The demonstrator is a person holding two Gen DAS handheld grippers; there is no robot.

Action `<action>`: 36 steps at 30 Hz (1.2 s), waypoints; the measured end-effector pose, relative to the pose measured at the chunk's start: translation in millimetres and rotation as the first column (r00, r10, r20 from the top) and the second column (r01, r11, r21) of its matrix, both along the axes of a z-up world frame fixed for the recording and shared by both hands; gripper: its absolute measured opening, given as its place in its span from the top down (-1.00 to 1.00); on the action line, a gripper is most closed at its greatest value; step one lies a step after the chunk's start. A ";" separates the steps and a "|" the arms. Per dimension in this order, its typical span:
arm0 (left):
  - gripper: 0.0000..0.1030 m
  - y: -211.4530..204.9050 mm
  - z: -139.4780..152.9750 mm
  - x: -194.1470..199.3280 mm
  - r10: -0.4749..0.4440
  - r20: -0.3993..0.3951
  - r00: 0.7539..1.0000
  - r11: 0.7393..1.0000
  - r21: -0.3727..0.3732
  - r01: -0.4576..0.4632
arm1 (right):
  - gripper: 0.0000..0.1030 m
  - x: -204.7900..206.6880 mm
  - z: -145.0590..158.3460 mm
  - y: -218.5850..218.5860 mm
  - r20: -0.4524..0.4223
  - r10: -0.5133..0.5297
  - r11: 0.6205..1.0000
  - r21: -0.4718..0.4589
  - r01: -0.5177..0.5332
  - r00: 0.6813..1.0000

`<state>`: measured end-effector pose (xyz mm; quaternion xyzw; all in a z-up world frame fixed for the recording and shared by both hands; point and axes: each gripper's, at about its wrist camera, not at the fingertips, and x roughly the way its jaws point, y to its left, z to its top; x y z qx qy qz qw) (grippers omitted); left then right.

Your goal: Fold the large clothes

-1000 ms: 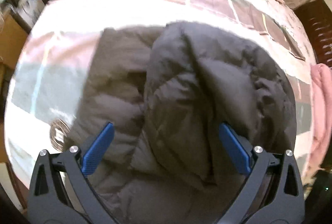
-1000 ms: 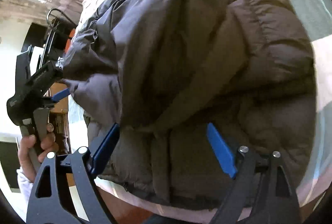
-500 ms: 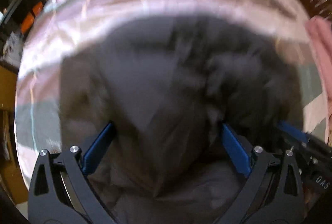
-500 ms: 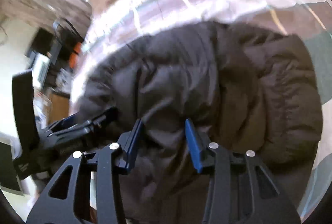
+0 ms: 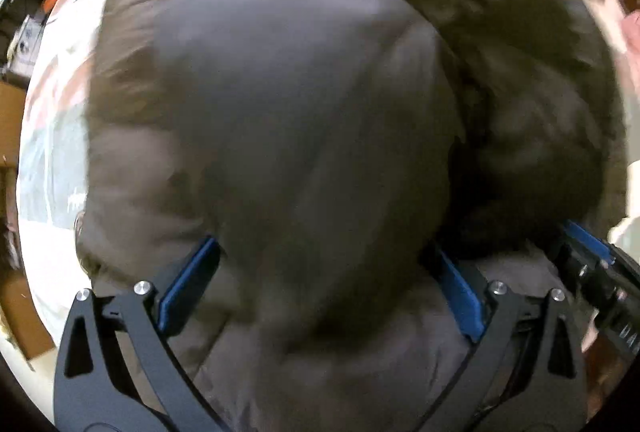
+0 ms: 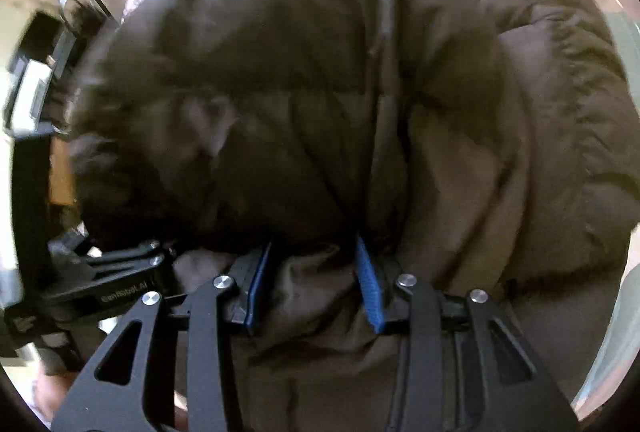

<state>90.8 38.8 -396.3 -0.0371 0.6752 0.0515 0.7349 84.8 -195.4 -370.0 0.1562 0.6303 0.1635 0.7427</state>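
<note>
Though blurred, the puffy dark-grey quilted jacket (image 5: 304, 135) filling the frame looked soft, light and slippery; the left gripper (image 5: 320, 292) gaped wide around a bulge, while the right gripper (image 6: 316, 284), half closed, pinched a fold, a sound hold.

I see a bed (image 5: 52, 159) under pale, pink-and-grey checked bedding, its surface showing only round the edges of my views. Directly on it lies the bulky dark puffer jacket (image 5: 304, 119), bunched and blurred.

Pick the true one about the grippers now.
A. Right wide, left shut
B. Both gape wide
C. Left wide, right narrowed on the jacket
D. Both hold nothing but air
C: the left gripper stands wide around the jacket; the right gripper pinches a fold.
</note>
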 end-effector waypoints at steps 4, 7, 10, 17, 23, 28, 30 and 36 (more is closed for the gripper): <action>-0.96 8.6 17.5 -23.5 0.012 0.037 0.999 1.000 -0.017 -0.011 | 0.20 -16.5 21.6 -0.6 0.042 0.047 0.999 0.026 -0.048 0.998; -0.96 9.5 -1.2 -30.0 0.019 -0.004 1.000 0.999 -0.031 -0.019 | 0.19 -18.6 0.1 12.4 -0.011 0.086 0.995 -0.046 -0.086 0.996; -0.96 12.3 -21.1 -26.5 0.046 -0.040 0.998 0.998 -0.042 -0.048 | 0.17 -11.6 -23.3 18.3 -0.049 0.070 0.994 -0.077 -0.074 0.996; -0.96 16.6 -20.5 -26.8 0.055 -0.030 0.998 0.998 -0.037 -0.057 | 0.09 -1.0 -21.0 29.0 -0.052 0.091 0.989 -0.114 -0.096 0.995; -0.96 8.9 35.7 -22.9 -0.026 0.099 0.995 0.999 0.043 0.022 | 0.06 35.7 53.3 17.9 0.113 0.023 0.999 -0.027 -0.020 0.993; -0.96 5.1 38.5 -16.7 -0.018 0.092 0.996 1.000 0.012 0.017 | 0.06 87.2 92.0 58.5 0.184 0.112 0.994 -0.007 -0.113 0.977; -0.96 6.1 31.3 -24.5 -0.004 0.092 0.996 1.000 -0.007 0.004 | 0.07 112.7 87.5 93.6 0.166 0.218 0.976 -0.015 -0.218 0.962; -0.96 14.3 -7.4 -26.9 0.015 0.051 0.999 1.000 -0.019 -0.014 | 0.06 152.1 39.8 165.6 0.073 0.343 0.929 -0.173 -0.327 0.937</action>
